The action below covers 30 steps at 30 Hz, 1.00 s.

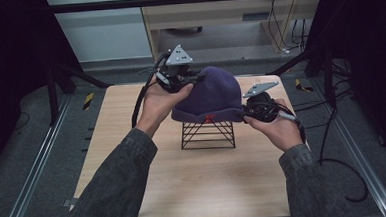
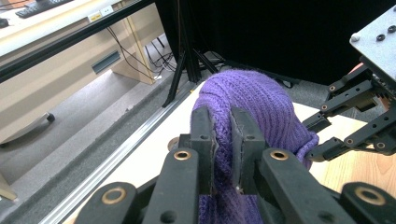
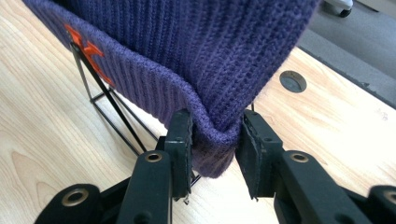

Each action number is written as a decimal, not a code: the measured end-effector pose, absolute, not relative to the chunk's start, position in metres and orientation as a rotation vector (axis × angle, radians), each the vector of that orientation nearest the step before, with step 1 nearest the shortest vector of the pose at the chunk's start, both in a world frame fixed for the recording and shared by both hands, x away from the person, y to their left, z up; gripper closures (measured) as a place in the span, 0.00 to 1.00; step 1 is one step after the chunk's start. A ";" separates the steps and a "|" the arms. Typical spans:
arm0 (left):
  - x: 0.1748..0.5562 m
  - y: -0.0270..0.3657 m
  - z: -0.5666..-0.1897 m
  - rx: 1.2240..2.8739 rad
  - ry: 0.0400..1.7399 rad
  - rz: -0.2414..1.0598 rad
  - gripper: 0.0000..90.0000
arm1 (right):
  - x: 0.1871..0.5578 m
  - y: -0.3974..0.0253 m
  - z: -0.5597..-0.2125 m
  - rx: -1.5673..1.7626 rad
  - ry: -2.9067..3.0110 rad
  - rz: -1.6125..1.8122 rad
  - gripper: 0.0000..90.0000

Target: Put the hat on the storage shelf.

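A purple knit hat (image 1: 210, 95) with an orange mark on its cuff sits over a black wire stand (image 1: 207, 135) at the middle of the wooden table (image 1: 185, 189). My left gripper (image 1: 192, 81) is at the hat's upper left, shut on a fold of the knit (image 2: 252, 93); its jaws (image 2: 222, 114) stand close together with fabric pinched between them. My right gripper (image 1: 244, 115) is at the cuff's right end. Its jaws (image 3: 217, 116) straddle the folded cuff (image 3: 187, 46) a wide gap apart, the fabric not squeezed. The stand's wires (image 3: 107, 107) show under the cuff.
Metal rails run along both sides of the table. A pale wooden cabinet (image 1: 226, 11) and cables stand behind it on grey floor. A round hole (image 3: 293, 81) sits in the tabletop near the right edge. The table's near half lies bare between the person's forearms.
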<state>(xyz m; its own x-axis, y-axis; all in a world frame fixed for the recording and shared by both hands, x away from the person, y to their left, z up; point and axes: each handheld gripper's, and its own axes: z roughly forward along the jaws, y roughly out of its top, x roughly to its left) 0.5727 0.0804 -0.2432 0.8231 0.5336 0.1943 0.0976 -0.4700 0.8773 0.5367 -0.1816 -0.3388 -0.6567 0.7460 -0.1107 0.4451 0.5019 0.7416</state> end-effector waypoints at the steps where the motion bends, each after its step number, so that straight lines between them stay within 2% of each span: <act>1: 0.572 0.080 -0.244 2.018 0.468 0.553 0.90 | 0.536 -0.182 -0.340 0.989 2.330 0.974 0.74; 10: 0.570 0.075 -0.253 2.037 0.459 0.543 0.90 | 0.536 -0.183 -0.350 1.013 2.343 0.961 0.72; 15: 0.569 0.072 -0.256 2.050 0.450 0.537 0.90 | 0.536 -0.184 -0.353 1.029 2.332 0.959 0.62; 30: 0.566 0.065 -0.265 2.074 0.446 0.531 0.90 | 0.532 -0.189 -0.358 1.060 2.326 0.965 0.54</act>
